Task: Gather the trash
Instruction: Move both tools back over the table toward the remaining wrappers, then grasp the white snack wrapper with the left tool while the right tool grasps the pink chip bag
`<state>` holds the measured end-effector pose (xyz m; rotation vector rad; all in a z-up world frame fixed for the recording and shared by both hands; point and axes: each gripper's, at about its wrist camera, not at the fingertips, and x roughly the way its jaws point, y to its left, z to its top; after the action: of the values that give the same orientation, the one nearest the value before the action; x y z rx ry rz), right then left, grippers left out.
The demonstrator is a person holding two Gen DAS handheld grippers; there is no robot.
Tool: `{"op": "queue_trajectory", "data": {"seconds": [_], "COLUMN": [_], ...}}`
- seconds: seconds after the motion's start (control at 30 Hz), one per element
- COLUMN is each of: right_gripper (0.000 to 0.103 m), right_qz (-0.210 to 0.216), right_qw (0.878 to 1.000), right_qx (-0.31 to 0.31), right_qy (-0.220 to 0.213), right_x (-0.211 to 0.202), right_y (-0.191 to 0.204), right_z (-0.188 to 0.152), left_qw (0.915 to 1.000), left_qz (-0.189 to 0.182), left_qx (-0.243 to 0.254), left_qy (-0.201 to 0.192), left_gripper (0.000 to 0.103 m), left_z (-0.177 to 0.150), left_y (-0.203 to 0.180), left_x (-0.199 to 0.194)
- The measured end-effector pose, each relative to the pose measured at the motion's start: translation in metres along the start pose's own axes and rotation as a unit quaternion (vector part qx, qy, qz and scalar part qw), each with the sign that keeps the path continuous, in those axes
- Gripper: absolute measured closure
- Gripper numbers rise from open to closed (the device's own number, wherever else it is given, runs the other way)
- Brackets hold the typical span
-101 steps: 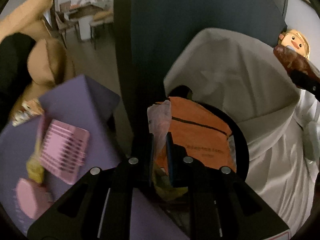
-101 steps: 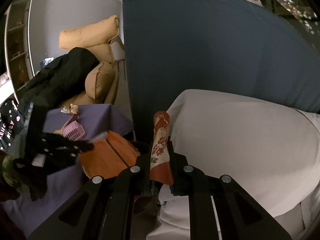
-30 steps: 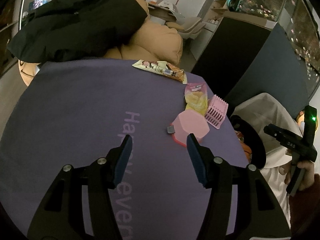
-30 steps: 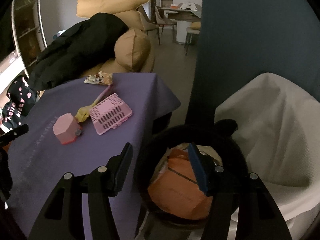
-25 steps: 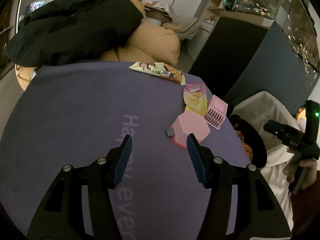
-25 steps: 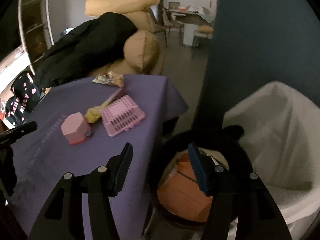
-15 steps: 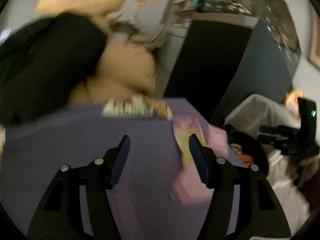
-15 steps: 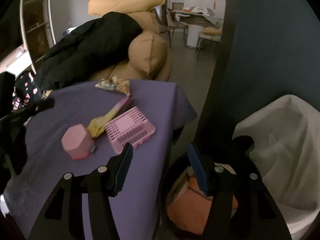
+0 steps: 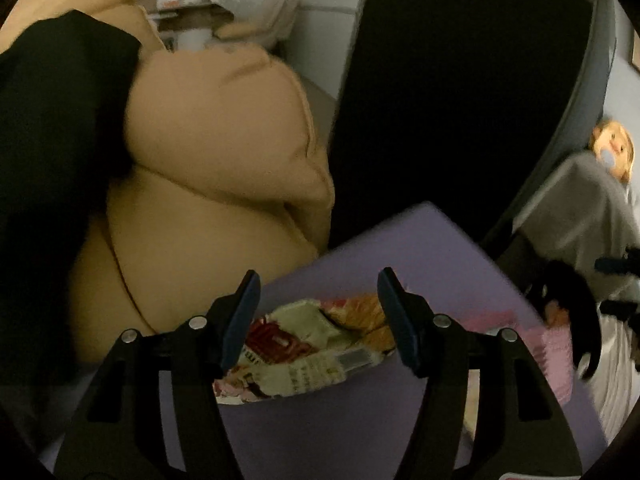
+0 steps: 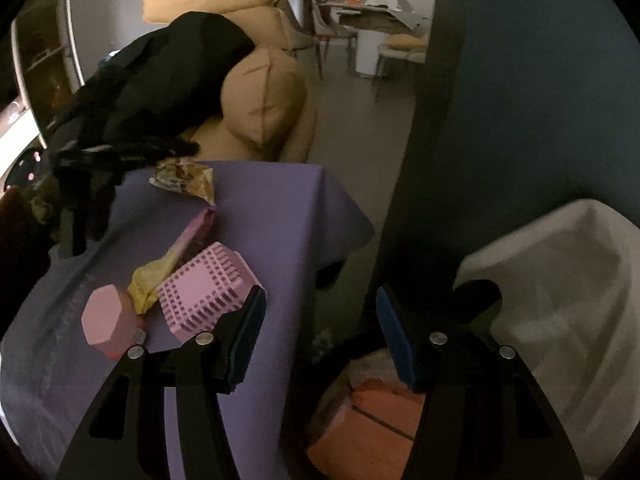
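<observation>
The left tongs are spread wide and grip nothing; their fingers straddle a crumpled snack wrapper lying near the far edge of the purple desk. The wrapper carries red, cream and orange print and a barcode strip, but the lettering is too blurred to read. From the right wrist view the same wrapper lies at the desk's far side, with the left tongs reaching level over it from the left.

The right tongs are also wide open and empty, angled down over the gap between the desk and the black bin. An orange bag lies in the bin. On the desk a second wrapper, pink and yellow, lies against a pink basket, beside a pink box. No writing on them is legible.
</observation>
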<state>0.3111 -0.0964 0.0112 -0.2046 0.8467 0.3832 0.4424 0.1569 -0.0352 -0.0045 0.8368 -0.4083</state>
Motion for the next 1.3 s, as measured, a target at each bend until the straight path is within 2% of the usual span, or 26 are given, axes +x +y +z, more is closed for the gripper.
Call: {"op": "queue_trajectory", "data": {"seconds": [0.1, 0.23, 0.33, 0.47, 0.53, 0.6, 0.7, 0.8, 1.1, 1.27, 1.3], "right_gripper": [0.049, 0.049, 0.050, 0.052, 0.061, 0.078, 0.088, 0.093, 0.094, 0.094, 0.094], "right_qz": [0.027, 0.049, 0.050, 0.033, 0.021, 0.025, 0.054, 0.064, 0.048, 0.048, 0.049], "right_qw": [1.000, 0.999, 0.998, 0.998, 0.997, 0.996, 0.995, 0.995, 0.996, 0.997, 0.997], "right_qx": [0.003, -0.017, -0.031, -0.046, -0.046, -0.044, -0.037, -0.046, -0.072, -0.064, -0.063], "right_qy": [0.002, 0.003, 0.005, 0.035, 0.059, 0.074, 0.074, 0.063, 0.003, -0.013, -0.014], "right_x": [0.009, 0.026, 0.040, 0.072, 0.089, 0.099, 0.102, 0.084, 0.003, -0.020, -0.022], "right_y": [0.008, 0.040, 0.063, 0.090, 0.098, 0.101, 0.104, 0.110, 0.102, 0.088, 0.084], "right_z": [0.005, 0.017, 0.028, 0.046, 0.053, 0.056, 0.057, 0.058, 0.055, 0.042, 0.039], "left_qw": [0.9993, 0.9990, 0.9980, 0.9970, 0.9972, 0.9969, 0.9972, 0.9964, 0.9952, 0.9950, 0.9952], "left_qz": [-0.029, -0.035, -0.046, -0.057, -0.050, -0.043, -0.017, -0.008, -0.003, 0.008, 0.011], "left_qx": [-0.005, -0.010, -0.029, -0.048, -0.054, -0.066, -0.070, -0.079, -0.086, -0.097, -0.095], "left_qy": [0.025, 0.027, 0.031, 0.023, 0.013, -0.001, -0.021, -0.030, -0.048, -0.025, -0.018], "left_gripper": [0.045, 0.045, 0.045, 0.045, 0.045, 0.045, 0.045, 0.045, 0.045, 0.045, 0.048], "left_z": [-0.022, -0.059, -0.089, -0.117, -0.123, -0.128, -0.132, -0.130, -0.116, -0.106, -0.106], "left_y": [0.003, 0.001, -0.002, -0.005, -0.004, -0.002, 0.003, 0.008, 0.013, 0.016, 0.014], "left_x": [-0.008, -0.035, -0.057, -0.082, -0.092, -0.101, -0.109, -0.111, -0.106, -0.088, -0.085]}}
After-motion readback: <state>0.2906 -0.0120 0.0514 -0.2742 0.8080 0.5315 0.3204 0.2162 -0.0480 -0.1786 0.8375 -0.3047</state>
